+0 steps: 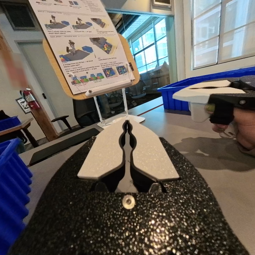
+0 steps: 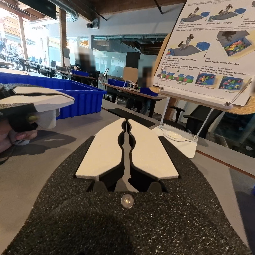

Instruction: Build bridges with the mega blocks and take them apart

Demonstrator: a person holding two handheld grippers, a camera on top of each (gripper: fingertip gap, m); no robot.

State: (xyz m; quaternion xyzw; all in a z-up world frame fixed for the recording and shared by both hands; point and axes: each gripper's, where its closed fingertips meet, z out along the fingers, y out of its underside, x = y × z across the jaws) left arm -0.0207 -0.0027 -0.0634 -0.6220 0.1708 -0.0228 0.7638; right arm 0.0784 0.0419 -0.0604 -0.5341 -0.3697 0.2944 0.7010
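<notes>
Both the left claw (image 1: 127,122) and right claw (image 2: 126,120) hover closed and empty above the grey bench (image 2: 41,158); no mega blocks visible, so open fully before reaching into the blue bin (image 2: 82,96) at the left edge.

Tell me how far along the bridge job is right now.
Nothing looks done: no blocks or bridges show on the grey table. Nothing is in hand: the left gripper and right gripper are both shut and empty, held over the table before the instruction sheet. Blue bins sit at each side, contents hidden. All building and taking apart appears left.
</notes>
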